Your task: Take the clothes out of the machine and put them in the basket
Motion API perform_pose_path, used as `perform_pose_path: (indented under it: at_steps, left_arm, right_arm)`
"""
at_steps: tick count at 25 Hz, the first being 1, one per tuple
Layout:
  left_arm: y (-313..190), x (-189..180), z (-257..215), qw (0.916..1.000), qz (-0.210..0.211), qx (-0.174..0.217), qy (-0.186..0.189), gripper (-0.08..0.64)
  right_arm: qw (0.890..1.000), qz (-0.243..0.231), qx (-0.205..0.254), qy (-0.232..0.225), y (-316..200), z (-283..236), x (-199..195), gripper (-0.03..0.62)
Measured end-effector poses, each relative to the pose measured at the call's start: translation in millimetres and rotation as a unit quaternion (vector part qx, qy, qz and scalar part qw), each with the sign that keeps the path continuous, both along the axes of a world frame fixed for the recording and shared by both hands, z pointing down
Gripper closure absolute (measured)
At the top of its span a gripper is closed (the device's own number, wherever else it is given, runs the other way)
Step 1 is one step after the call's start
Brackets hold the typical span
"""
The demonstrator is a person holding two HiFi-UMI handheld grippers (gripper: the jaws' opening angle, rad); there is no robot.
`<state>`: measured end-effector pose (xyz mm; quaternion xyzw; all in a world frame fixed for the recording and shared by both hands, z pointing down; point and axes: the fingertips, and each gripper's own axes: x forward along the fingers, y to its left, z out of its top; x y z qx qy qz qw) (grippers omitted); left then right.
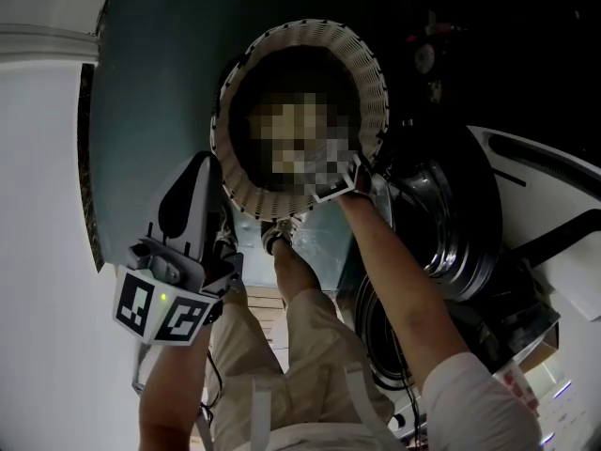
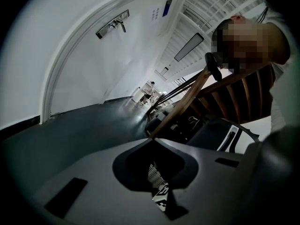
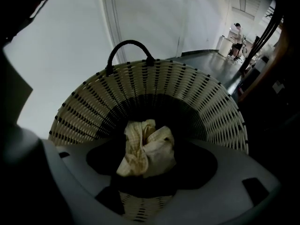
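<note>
The right claw (image 3: 149, 142) is held pointing down into the basket (image 3: 197, 93), its jaws standing wide. A crumpled yellow cloth (image 3: 145, 149) is seen between them, not gripped, within the basket's rim. The left claw (image 2: 151, 140) is held just outside the basket, its jaws closed on nothing. The machine (image 1: 451, 224) is seen to the right of the right claw.

The basket (image 1: 376, 73) stands on the floor ahead of the person's legs (image 1: 310, 336), and the washing machine (image 1: 451, 233) is just to its right. The right gripper (image 1: 343, 181) is over the basket's near right rim and points down into it. A cloth (image 3: 145, 149) sits between its jaws, within the basket's mouth. The left gripper (image 1: 202, 172) is outside the basket, just beside its left wall.
</note>
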<state>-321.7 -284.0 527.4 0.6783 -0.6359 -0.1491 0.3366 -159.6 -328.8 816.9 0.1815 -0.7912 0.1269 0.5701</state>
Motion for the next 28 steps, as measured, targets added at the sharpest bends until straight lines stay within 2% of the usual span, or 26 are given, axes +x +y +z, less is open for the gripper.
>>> perform_pose_path:
  at_steps: [4, 9, 11, 16, 18, 23, 28]
  left_arm:
    - [-2, 1, -2, 1.0000, 0.005, -0.001, 0.002, 0.546]
    - [-1, -5, -15, 1.0000, 0.007, 0.003, -0.004, 0.546]
    - [-1, -9, -22, 0.9999, 0.010, 0.006, -0.008, 0.546]
    - [2, -19, -35, 0.9998, 0.010, 0.008, -0.013, 0.546]
    - [5, -19, -41, 0.9998, 0.011, 0.006, -0.013, 0.546]
    - [11, -24, -66, 0.9997, 0.013, 0.014, -0.015, 0.546]
    - [13, -29, -103, 0.9994, 0.010, 0.031, -0.016, 0.546]
  right_arm:
    - [1.000, 0.004, 0.010, 0.001, -2, -10, 0, 0.262]
    - [1.000, 0.015, 0.016, -0.007, 0, -32, -8, 0.329]
    - [1.000, 0.018, 0.021, -0.014, 1, -43, -12, 0.371]
    - [0.998, 0.032, 0.041, -0.030, -3, -71, -18, 0.535]
    - [0.998, 0.036, 0.045, -0.035, -1, -85, -17, 0.568]
    - [0.995, 0.078, 0.040, -0.055, -1, -132, -7, 0.580]
    - [0.988, 0.104, 0.075, -0.084, -8, -201, 0, 0.580]
